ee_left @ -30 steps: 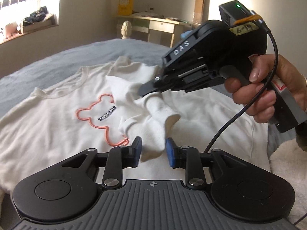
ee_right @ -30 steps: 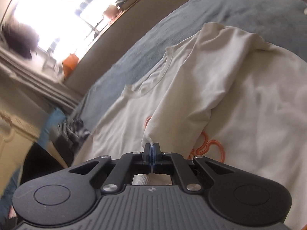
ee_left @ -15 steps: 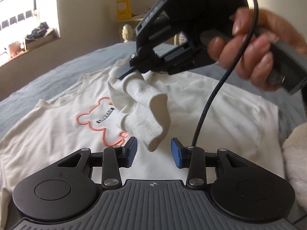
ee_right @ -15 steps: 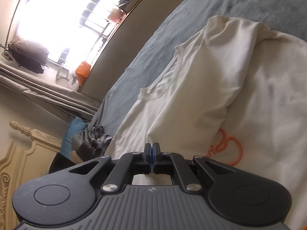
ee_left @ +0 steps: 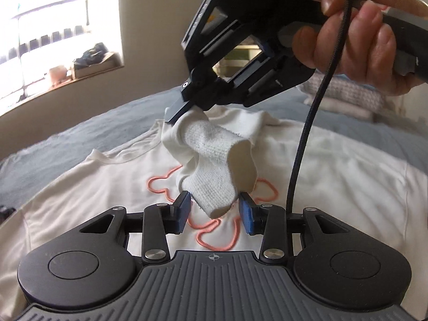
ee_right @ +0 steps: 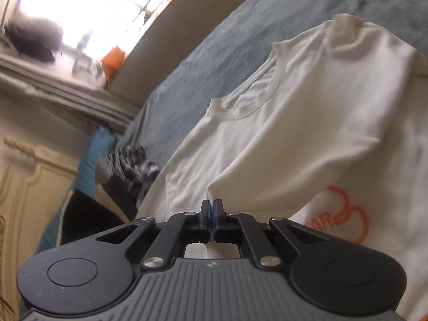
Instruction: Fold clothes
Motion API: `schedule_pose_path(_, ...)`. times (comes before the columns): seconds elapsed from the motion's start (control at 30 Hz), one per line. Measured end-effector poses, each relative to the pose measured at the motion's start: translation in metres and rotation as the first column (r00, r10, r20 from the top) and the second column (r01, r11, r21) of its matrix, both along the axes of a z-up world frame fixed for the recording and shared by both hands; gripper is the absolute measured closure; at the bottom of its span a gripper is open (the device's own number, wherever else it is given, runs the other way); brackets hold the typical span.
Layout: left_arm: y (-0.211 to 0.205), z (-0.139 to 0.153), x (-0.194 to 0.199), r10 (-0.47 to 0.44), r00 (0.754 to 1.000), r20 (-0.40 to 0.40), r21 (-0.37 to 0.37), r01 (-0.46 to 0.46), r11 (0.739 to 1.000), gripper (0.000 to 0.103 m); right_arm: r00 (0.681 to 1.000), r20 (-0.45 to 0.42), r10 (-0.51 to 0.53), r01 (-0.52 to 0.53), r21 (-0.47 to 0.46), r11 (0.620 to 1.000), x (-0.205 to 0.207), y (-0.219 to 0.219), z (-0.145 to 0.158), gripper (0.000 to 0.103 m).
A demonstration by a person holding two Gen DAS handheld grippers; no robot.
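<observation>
Nearest the left wrist camera, the left gripper point(ee_left: 214, 212) stands wide apart, its blue pads point(ee_left: 247, 216) on either side of the hanging ribbed cuff point(ee_left: 216, 187) without touching it, probably placed so it can close on that end. Just above, the right gripper point(ee_left: 175, 112) has its tongs pressed tight on the sleeve point(ee_left: 214, 147) near the cuff, lifting it clear of the shirt so the fabric droops between the two tools; the person's right hand point(ee_left: 355, 40) wraps the handle, with a black cable point(ee_left: 302, 139) trailing down. From the right wrist view the same pinch shows plainly: the right gripper point(ee_right: 211, 215) has no gap between its pads, and a peak of cream cloth rises out of them. Below and beyond, the white sweatshirt point(ee_left: 334, 176) lies spread face up on the grey-blue bed point(ee_left: 93, 125), its orange bear outline point(ee_left: 208, 227) under the dangling cuff and its neckline point(ee_right: 246, 99) farther off. Holding the sleeve high likely keeps it from dragging while it is carried across the chest for a fold. Farthest back, a bright window point(ee_left: 40, 40) and a cluttered sill sit against the wall.
</observation>
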State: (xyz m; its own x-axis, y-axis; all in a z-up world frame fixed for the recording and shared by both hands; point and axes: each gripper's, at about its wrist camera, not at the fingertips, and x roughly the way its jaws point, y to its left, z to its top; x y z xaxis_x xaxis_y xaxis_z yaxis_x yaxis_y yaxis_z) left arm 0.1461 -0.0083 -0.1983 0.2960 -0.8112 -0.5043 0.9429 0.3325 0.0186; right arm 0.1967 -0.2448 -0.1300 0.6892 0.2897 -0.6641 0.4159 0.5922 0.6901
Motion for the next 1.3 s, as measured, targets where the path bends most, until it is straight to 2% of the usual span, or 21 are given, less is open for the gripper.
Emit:
schedule_pose_path(0.07,0.003,-0.001,0.015,0.012,0.993,-0.114,-0.03,-0.016,0.999,0.065,0.999,-0.034,0.037,-0.037,-0.007,0.999,0.019,0.001,0.003,0.103)
schedule_pose_path(0.13,0.01,-0.005,0.038,0.026,0.959,-0.282,-0.067,-0.046,0.997,0.066,0.994,-0.069,0.08,-0.082,-0.029,0.996,0.044,0.007,0.002,0.103)
schedule_pose_path(0.2,0.019,-0.012,0.062,0.041,0.897,-0.44,-0.088,-0.089,0.992,0.067,0.987,-0.103,0.121,-0.126,-0.046,0.991,0.07,0.014,-0.002,0.102)
schedule_pose_path(0.23,0.023,-0.016,0.075,0.047,0.857,-0.513,-0.094,-0.111,0.989,0.067,0.983,-0.117,0.141,-0.148,-0.053,0.988,0.084,0.019,-0.006,0.102)
schedule_pose_path(0.27,0.027,-0.02,0.083,0.056,0.827,-0.56,-0.093,-0.13,0.987,0.067,0.974,-0.136,0.179,-0.188,-0.049,0.981,0.102,0.024,-0.015,0.1)
schedule_pose_path(0.33,0.033,-0.025,0.092,0.084,0.798,-0.597,-0.076,-0.161,0.984,0.067,0.959,-0.163,0.232,-0.248,-0.08,0.966,0.13,0.036,-0.033,0.093)
schedule_pose_path(0.4,0.04,-0.03,0.101,0.112,0.767,-0.632,-0.058,-0.191,0.98,0.067,0.954,-0.165,0.249,-0.268,-0.109,0.957,0.147,0.044,-0.052,0.074)
schedule_pose_path(0.43,0.043,-0.033,0.105,0.126,0.75,-0.649,-0.048,-0.206,0.977,0.067,0.957,-0.153,0.247,-0.265,-0.109,0.958,0.15,0.044,-0.057,0.074)
schedule_pose_path(0.53,0.052,-0.041,0.119,0.166,0.697,-0.697,-0.017,-0.248,0.969,0.065,0.982,-0.039,0.185,-0.187,-0.067,0.98,0.141,0.03,-0.056,0.072)
schedule_pose_path(0.6,0.058,-0.045,0.126,0.187,0.662,-0.725,-0.001,-0.272,0.962,0.065,0.991,0.031,0.133,-0.132,-0.023,0.991,0.121,0.015,-0.046,0.072)
schedule_pose_path(0.8,0.058,-0.052,0.137,0.225,0.595,-0.772,0.015,-0.336,0.942,0.069,0.99,0.14,-0.014,0.012,0.015,1.0,0.032,-0.039,-0.01,0.071)
schedule_pose_path(0.87,0.055,-0.053,0.142,0.249,0.585,-0.772,0.032,-0.355,0.934,0.081,0.988,0.132,-0.079,0.075,0.032,0.997,-0.004,-0.053,-0.012,0.071)
schedule_pose_path(0.93,0.051,-0.054,0.144,0.276,0.585,-0.763,0.056,-0.365,0.929,0.096,0.983,0.118,-0.14,0.135,0.047,0.99,-0.037,-0.065,-0.017,0.071)
schedule_pose_path(1.03,0.054,-0.041,0.147,0.264,0.57,-0.778,0.035,-0.38,0.924,0.1,0.97,0.079,-0.229,0.225,0.06,0.972,-0.082,-0.077,-0.032,0.07)
schedule_pose_path(1.07,0.059,-0.032,0.15,0.244,0.556,-0.795,0.008,-0.392,0.92,0.1,0.964,0.067,-0.256,0.251,0.07,0.965,-0.094,-0.081,-0.037,0.07)
schedule_pose_path(1.13,0.068,-0.018,0.158,0.201,0.504,-0.84,-0.031,-0.415,0.909,0.1,0.948,0.049,-0.316,0.31,0.1,0.945,-0.112,-0.09,-0.046,0.07)
schedule_pose_path(1.2,0.076,-0.008,0.164,0.166,0.448,-0.879,-0.047,-0.428,0.903,0.1,0.932,0.054,-0.359,0.35,0.128,0.928,-0.122,-0.098,-0.049,0.07)
schedule_pose_path(1.23,0.079,-0.005,0.167,0.161,0.43,-0.888,-0.045,-0.43,0.902,0.1,0.927,0.059,-0.371,0.361,0.131,0.923,-0.124,-0.101,-0.049,0.07)
schedule_pose_path(1.27,0.081,-0.004,0.166,0.18,0.434,-0.883,-0.026,-0.429,0.903,0.1,0.922,0.065,-0.383,0.372,0.134,0.918,-0.126,-0.104,-0.049,0.07)
schedule_pose_path(1.3,0.081,-0.005,0.164,0.216,0.451,-0.866,0.005,-0.424,0.906,0.1,0.916,0.07,-0.394,0.383,0.138,0.914,-0.128,-0.108,-0.049,0.07)
